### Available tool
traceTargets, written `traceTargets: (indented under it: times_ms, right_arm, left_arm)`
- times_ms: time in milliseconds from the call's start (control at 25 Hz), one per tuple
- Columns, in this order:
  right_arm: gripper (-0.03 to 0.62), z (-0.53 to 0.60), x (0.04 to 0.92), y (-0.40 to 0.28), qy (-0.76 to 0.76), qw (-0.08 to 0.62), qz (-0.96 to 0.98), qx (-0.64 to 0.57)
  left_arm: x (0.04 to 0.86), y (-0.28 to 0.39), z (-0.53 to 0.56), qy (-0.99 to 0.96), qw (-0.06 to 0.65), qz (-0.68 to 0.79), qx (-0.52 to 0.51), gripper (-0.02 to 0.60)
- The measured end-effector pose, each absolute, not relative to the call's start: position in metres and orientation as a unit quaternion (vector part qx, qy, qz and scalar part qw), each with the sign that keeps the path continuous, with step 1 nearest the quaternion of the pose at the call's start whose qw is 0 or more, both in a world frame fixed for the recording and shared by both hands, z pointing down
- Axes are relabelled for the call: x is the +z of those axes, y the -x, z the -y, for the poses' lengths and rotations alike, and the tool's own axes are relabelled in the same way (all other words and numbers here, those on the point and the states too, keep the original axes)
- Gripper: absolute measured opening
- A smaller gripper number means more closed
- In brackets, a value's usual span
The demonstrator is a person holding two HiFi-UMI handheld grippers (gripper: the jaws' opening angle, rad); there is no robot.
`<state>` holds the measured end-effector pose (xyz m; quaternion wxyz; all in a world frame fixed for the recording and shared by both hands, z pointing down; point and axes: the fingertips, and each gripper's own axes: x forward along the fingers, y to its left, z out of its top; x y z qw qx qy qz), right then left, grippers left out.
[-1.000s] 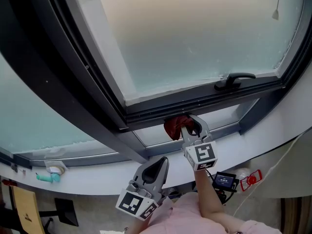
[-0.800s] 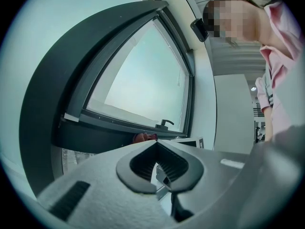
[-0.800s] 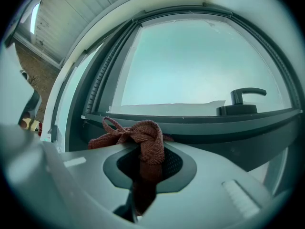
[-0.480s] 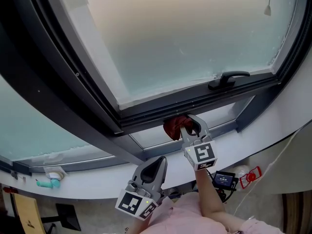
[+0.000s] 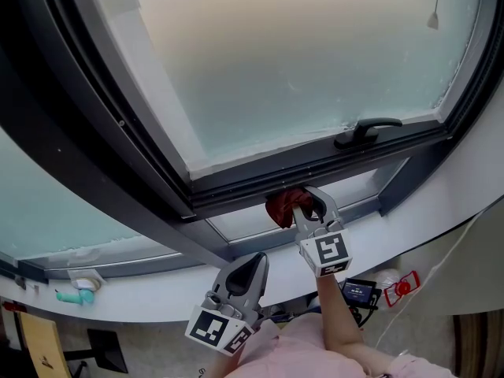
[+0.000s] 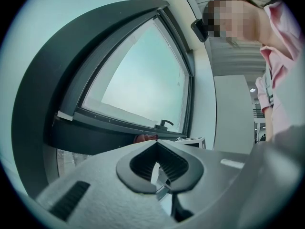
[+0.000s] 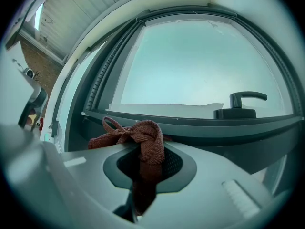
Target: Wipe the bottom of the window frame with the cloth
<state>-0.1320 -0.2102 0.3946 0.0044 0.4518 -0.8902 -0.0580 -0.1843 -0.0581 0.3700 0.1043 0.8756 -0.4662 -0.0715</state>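
Head view looks from farthest back onto the window frame (image 5: 315, 168). Right gripper view sits close under it. Left gripper view's farther back, off left. All three catch the window handle (image 5: 367, 131) (image 6: 163, 123) (image 7: 240, 106) and the cloth (image 5: 283, 205) (image 6: 145, 138) (image 7: 143, 142).

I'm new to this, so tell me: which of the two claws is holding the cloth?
The right claw, up at the window frame, is shut on the red cloth; the left claw hangs lower, shut and empty.
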Motion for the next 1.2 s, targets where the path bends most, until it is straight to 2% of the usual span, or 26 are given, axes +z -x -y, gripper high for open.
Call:
traceTargets:
  times_ms: [480,880,1200]
  right_arm:
    - [0.055,0.212,0.391,0.129,-0.422,-0.004,0.901,-0.099]
    - [0.055,0.216,0.392,0.118,-0.415,0.024,0.9,-0.127]
    - [0.055,0.233,0.395,0.067,-0.489,-0.003,0.871,-0.051]
  left_arm:
    - [0.366,0.162,0.072,-0.879,0.097,0.462,-0.067,0.002]
    - [0.366,0.14,0.08,-0.886,0.098,0.449,-0.064,0.002]
    - [0.368,0.127,0.081,-0.892,0.101,0.437,-0.059,0.002]
